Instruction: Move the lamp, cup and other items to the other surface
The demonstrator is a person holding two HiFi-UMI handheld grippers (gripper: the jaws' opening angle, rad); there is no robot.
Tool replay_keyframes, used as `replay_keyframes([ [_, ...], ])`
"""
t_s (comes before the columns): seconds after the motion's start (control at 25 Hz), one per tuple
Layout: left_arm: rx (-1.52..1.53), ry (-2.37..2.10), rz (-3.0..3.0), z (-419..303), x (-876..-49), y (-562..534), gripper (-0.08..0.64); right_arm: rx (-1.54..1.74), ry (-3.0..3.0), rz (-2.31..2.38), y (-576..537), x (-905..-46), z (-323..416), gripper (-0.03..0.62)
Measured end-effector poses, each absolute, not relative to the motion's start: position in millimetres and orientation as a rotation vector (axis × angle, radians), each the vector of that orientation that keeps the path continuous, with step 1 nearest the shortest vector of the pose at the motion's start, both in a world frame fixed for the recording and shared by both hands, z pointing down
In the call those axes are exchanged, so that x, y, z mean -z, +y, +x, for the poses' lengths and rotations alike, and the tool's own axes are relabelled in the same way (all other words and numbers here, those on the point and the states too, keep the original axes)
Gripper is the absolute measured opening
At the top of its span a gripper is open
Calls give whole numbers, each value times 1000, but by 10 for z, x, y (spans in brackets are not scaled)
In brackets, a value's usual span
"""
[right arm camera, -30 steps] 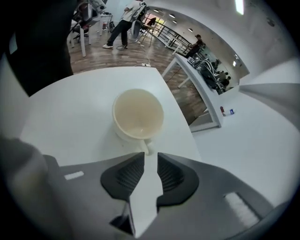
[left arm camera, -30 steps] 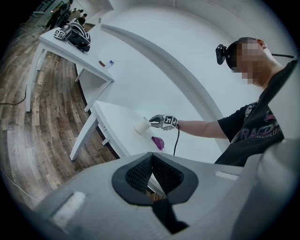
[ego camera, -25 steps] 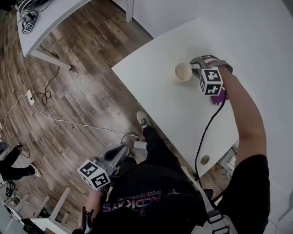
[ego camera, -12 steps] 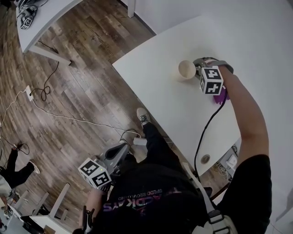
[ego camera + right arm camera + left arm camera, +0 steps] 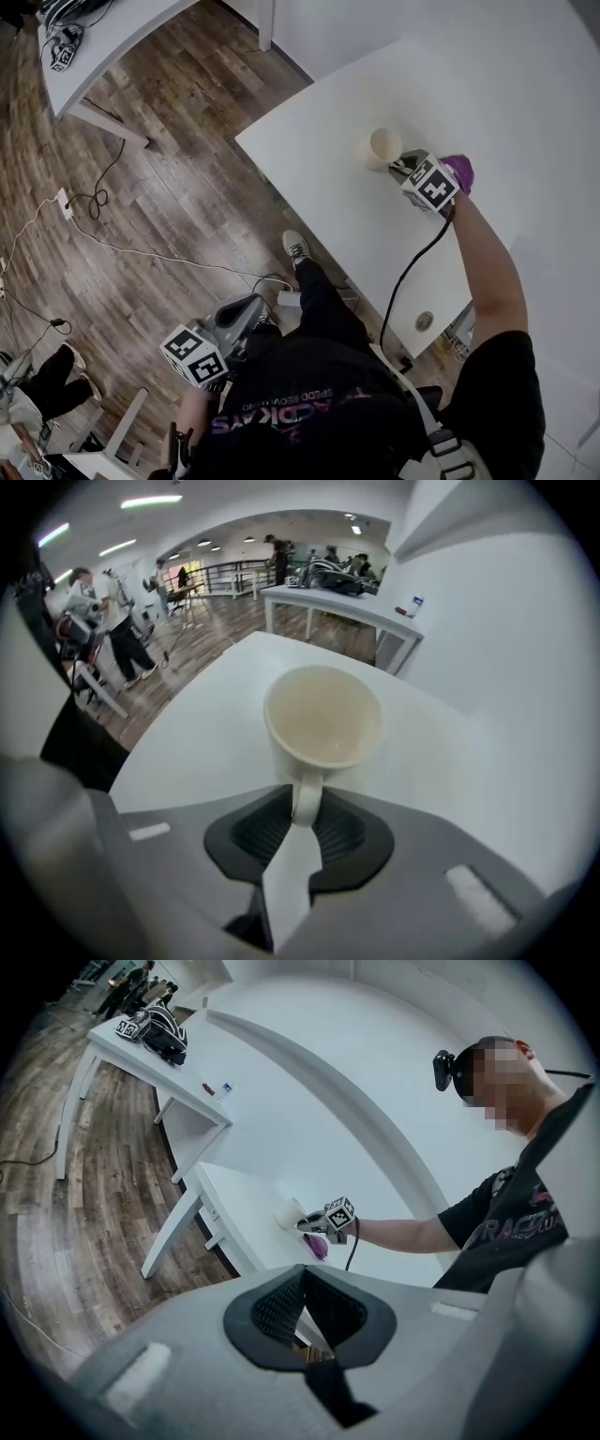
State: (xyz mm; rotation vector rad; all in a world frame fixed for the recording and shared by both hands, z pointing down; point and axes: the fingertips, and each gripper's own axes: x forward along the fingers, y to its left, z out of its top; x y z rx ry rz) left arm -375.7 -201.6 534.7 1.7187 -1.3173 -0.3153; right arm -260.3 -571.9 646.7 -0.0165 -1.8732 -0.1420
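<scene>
**Right gripper pinches the cup's handle**

The right gripper [image 5: 398, 167] points steeply down at the white table [image 5: 319, 131]. Its jaws have just been closing, and they pinch the handle of the cream cup [image 5: 384, 145]. The cup stands upright directly in front of them, mouth up and empty. A purple thing [image 5: 460, 172] lies on the table just behind that gripper. The left gripper [image 5: 248, 309] hangs well apart, off the table at the person's waist, its jaws together with nothing between them.
</scene>
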Motion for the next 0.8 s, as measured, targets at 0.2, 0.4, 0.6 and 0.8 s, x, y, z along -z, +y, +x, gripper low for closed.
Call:
replay_keyframes([
  [0.2,305,-1309,1723,-3735,-5286,-1899,-2,-37,-1999,224,-5751,-6403,-2604,61],
  [0.4,276,-1319,1733,-3722,-5273,-1859,-2,-176,-2061,328,-5776,-6405,-2600,58],
  [0.6,262,-1343,1748,-3780,-5207,-1859,-2,-233,-2135,416,-5728,-6366,-2606,54],
  [0.8,260,-1333,1777,-3759,-5206,-1891,-2,-309,-2214,522,-5608,-6351,-2591,52],
])
